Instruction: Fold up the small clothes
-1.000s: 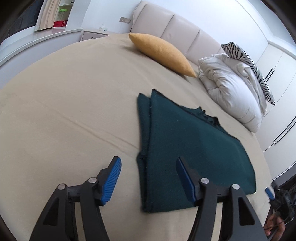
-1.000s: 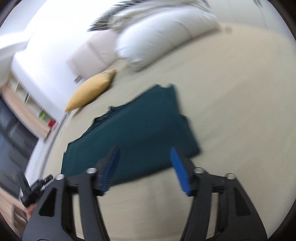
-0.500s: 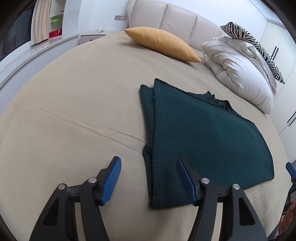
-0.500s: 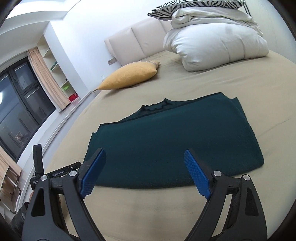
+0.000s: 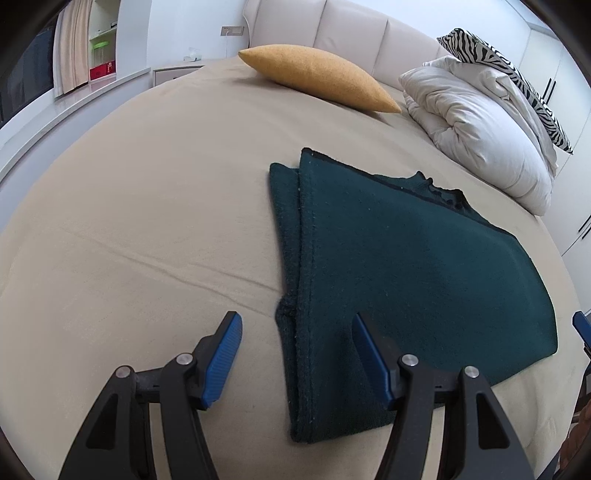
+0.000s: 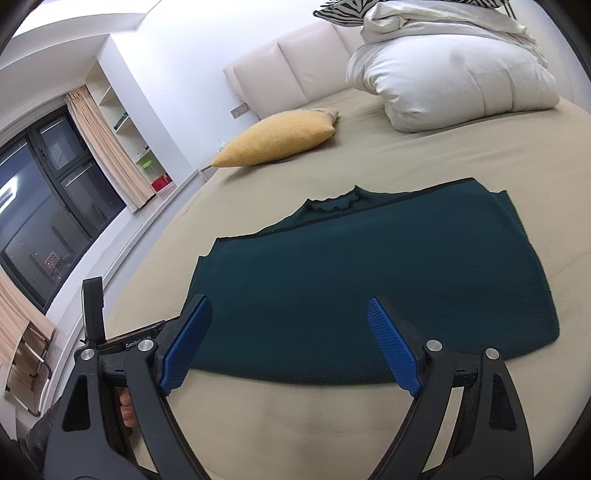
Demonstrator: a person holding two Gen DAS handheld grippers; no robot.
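A dark green knit top [image 5: 399,266] lies flat on the beige bed [image 5: 147,221], partly folded, with a doubled edge along its left side. My left gripper [image 5: 295,325] is open and empty, hovering over the garment's near left corner. In the right wrist view the same top [image 6: 369,280] lies spread with its neckline at the far edge. My right gripper [image 6: 290,310] is open and empty, just above the garment's near edge. The left gripper's body shows at the left of that view.
A yellow cushion [image 5: 317,81] lies at the head of the bed. A bundled white duvet [image 5: 480,133] with a zebra-print pillow [image 5: 517,66] sits at the far right. A padded headboard [image 5: 351,29] stands behind. A window with curtains [image 6: 55,206] is beyond the bed's left side.
Both grippers have moved nearer and lower toward the garment's near edge. The right wrist view has steadied and levelled. The garment has not moved.
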